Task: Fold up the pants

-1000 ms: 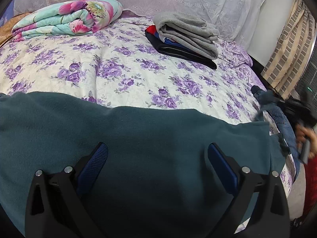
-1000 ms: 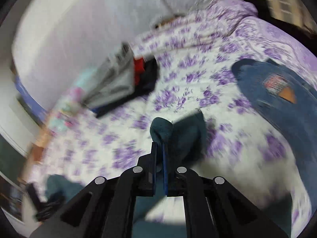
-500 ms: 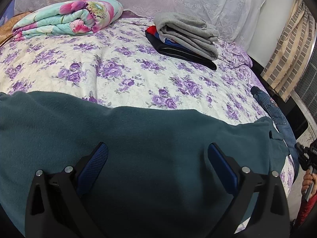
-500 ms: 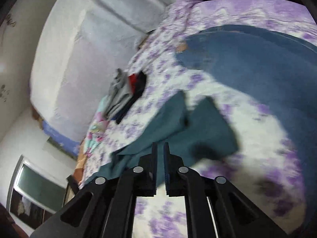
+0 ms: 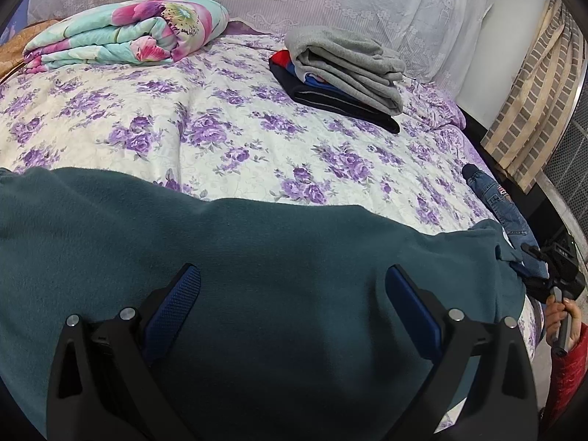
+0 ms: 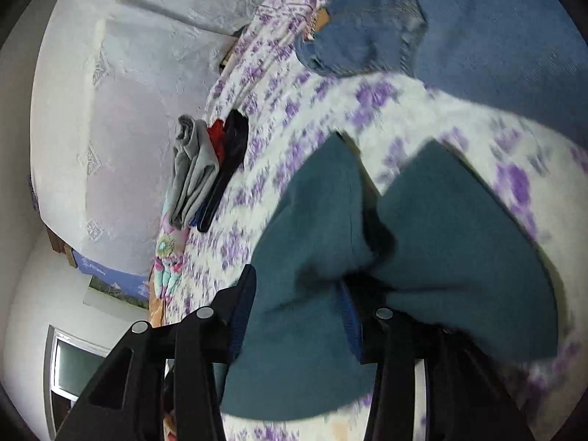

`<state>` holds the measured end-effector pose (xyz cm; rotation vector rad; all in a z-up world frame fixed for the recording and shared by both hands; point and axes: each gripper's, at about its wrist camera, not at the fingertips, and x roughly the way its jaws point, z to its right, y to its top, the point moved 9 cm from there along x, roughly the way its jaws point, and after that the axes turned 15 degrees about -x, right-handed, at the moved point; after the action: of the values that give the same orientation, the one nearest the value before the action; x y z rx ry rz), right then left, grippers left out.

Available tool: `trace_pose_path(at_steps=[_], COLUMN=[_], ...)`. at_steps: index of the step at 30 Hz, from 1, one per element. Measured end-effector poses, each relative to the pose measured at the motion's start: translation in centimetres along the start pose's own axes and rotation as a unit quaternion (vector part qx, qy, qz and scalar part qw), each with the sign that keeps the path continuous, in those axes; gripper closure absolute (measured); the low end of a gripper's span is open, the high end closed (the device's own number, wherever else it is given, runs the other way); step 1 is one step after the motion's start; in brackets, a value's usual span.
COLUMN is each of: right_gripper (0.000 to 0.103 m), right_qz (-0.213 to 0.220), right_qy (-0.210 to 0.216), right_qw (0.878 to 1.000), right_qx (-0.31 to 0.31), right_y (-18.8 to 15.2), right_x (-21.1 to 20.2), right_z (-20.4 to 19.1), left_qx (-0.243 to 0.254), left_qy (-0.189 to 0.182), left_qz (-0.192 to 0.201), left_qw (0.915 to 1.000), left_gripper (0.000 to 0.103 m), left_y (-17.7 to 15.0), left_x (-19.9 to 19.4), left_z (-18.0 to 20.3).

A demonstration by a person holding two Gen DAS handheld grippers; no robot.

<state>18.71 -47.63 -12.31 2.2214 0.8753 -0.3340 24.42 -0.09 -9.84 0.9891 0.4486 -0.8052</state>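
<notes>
Your left gripper [image 5: 292,294] has its jaws spread wide, hovering over the teal pants [image 5: 257,275] with nothing pinched between the blue pads [image 5: 176,301]. Your right gripper [image 6: 297,316] has its jaws opening; a fold of the teal pants [image 6: 312,257] lies between them, and the pads do not appear to be pressing on it.

The pants lie spread across the near edge of the bed [image 5: 220,136], on its purple-flowered cover. Toward the headboard end from the pants sits a stack of folded clothes [image 5: 341,70], grey on top with red, blue and black beneath. A rolled floral quilt [image 5: 125,33] rests at the far left corner of the bed. Blue jeans [image 5: 503,205] lie at the bed's right edge, just beside the pants; they carry a small red patch whose writing is too small to read. In the right wrist view the jeans [image 6: 477,29] show a tan label, also unreadable.
</notes>
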Motion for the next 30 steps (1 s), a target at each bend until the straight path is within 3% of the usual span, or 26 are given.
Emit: trace_pose_path(at_steps=[1, 4, 5, 8, 11, 14, 17, 20, 22, 23, 24, 30], right_gripper=[0.061, 0.096, 0.101, 0.101, 0.101, 0.101, 0.101, 0.098, 0.088, 0.063, 0.048, 0.047], right_qz=[0.001, 0.013, 0.022, 0.066, 0.093, 0.088, 0.055, 0.057, 0.063, 0.067, 0.069, 0.035], right_qy=[-0.002, -0.011, -0.006, 0.028, 0.013, -0.039, -0.055, -0.035, -0.008, 0.001, 0.001, -0.005], right_qw=[1.0, 1.0, 1.0, 0.996, 0.99, 0.992, 0.995, 0.997, 0.998, 0.998, 0.998, 0.999], right_qx=[0.002, -0.014, -0.019, -0.062, -0.102, -0.081, -0.057, -0.038, -0.024, -0.013, -0.01, -0.006], right_y=[0.2, 0.4, 0.5, 1.6, 2.0, 1.1, -0.7, -1.2, -1.1, -1.1, -1.3, -3.5], right_x=[0.3, 0.6, 0.3, -3.2, -7.4, -9.8, -9.4, -8.9, -9.5, -10.0, -10.6, -10.6], right_z=[0.2, 0.7, 0.5, -1.9, -2.7, 1.7, 5.3, 5.7, 5.3, 5.1, 5.0, 4.3], left_qx=[0.0, 0.0, 0.0, 0.0, 0.0, 0.0, 0.0, 0.0, 0.0, 0.0, 0.0, 0.0], left_qy=[0.0, 0.0, 0.0, 0.0, 0.0, 0.0, 0.0, 0.0, -0.001, -0.001, -0.001, -0.001], left_qz=[0.0, 0.0, 0.0, 0.0, 0.0, 0.001, 0.001, 0.001, 0.001, 0.001, 0.001, 0.001], left_qw=[1.0, 1.0, 1.0, 1.0, 1.0, 1.0, 1.0, 1.0, 1.0, 1.0, 1.0, 1.0], left_gripper=[0.005, 0.005, 0.005, 0.005, 0.005, 0.005, 0.005, 0.005, 0.005, 0.005, 0.005, 0.005], left_y=[0.0, 0.0, 0.0, 0.0, 0.0, 0.0, 0.0, 0.0, 0.0, 0.0, 0.0, 0.0], left_x=[0.0, 0.0, 0.0, 0.0, 0.0, 0.0, 0.0, 0.0, 0.0, 0.0, 0.0, 0.0], left_z=[0.0, 0.0, 0.0, 0.0, 0.0, 0.0, 0.0, 0.0, 0.0, 0.0, 0.1, 0.0])
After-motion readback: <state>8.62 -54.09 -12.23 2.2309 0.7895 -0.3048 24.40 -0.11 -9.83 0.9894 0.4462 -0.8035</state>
